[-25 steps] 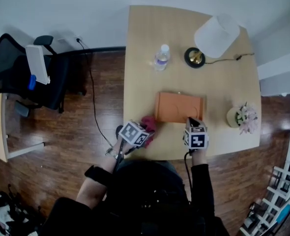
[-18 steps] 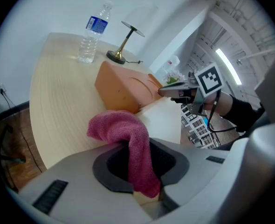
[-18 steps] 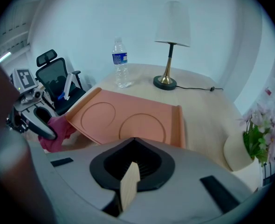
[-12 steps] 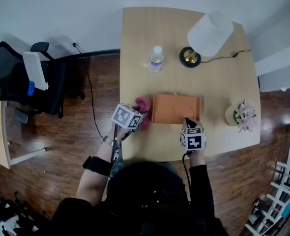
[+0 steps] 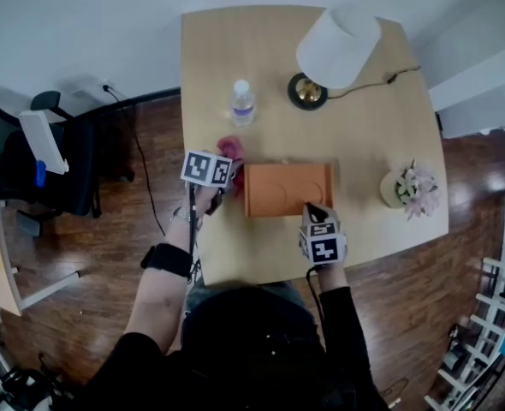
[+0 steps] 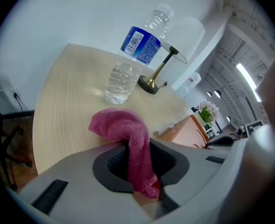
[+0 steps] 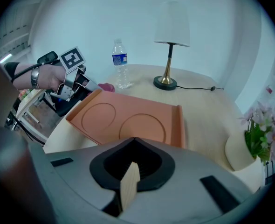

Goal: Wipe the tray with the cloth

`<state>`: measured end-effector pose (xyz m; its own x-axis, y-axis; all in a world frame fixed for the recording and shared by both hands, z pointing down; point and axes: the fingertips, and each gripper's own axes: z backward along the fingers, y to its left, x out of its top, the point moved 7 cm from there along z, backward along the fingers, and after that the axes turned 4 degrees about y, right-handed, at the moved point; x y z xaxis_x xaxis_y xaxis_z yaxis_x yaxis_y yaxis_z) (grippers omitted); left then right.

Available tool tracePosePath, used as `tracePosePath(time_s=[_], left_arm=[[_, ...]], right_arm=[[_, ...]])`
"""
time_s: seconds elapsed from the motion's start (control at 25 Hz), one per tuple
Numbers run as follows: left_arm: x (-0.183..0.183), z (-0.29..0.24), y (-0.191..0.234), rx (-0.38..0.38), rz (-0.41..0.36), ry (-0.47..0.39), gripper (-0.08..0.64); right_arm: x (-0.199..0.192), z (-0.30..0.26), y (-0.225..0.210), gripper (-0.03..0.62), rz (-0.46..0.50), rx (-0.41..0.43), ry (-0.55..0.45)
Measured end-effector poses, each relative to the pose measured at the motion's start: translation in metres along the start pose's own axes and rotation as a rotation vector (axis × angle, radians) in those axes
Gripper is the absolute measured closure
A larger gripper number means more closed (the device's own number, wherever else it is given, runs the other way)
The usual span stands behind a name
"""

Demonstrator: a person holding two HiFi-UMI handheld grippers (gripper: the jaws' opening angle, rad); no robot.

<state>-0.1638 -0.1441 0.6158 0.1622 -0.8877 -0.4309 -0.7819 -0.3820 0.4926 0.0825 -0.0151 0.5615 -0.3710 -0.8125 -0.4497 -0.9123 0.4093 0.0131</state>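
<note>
Pale wooden tabletop over a dark plank floor carries the flat orange rectangular tray with two round recesses, lying near the person's edge; a clear plastic water bottle and a white-shaded brass lamp stand beyond it. By the look of things, wiping has not begun: the crumpled pink terry cloth sits just beside the tray's left end, over bare table; the next move calls for carrying it rightward across the rim and pressing it down onto the tray floor. Left gripper is clamped on the cloth, a fold pinched between nearly closed jaws; right gripper has its jaws drawn together at the tray's near edge, a thin pale sliver in the gap; whether that is the rim I cannot tell.
</note>
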Motion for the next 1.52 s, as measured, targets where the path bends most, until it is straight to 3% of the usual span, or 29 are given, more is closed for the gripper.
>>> tracePosePath(time_s=[0.32, 0.88, 1.04, 1.32, 1.52], left_arm=[[-0.044, 0.003, -0.018, -0.034, 0.019, 0.036, 0.465], [-0.139, 0.027, -0.082, -0.065, -0.077, 0.126, 0.465], [-0.148, 0.034, -0.092, -0.071, -0.067, 0.113, 0.465], [-0.153, 0.055, -0.114, -0.070, -0.140, 0.117, 0.465], [-0.139, 0.082, -0.112, 0.003, -0.131, 0.056, 0.465]], right_arm=[[-0.003, -0.001, -0.004, 0.584, -0.011, 0.012, -0.021], [-0.009, -0.007, -0.005, 0.584, 0.001, 0.017, -0.041], [-0.009, -0.007, -0.005, 0.584, 0.005, 0.013, -0.050], [-0.008, -0.008, -0.003, 0.584, 0.012, 0.018, -0.059], [-0.003, -0.008, 0.002, 0.584, 0.008, 0.046, -0.040]])
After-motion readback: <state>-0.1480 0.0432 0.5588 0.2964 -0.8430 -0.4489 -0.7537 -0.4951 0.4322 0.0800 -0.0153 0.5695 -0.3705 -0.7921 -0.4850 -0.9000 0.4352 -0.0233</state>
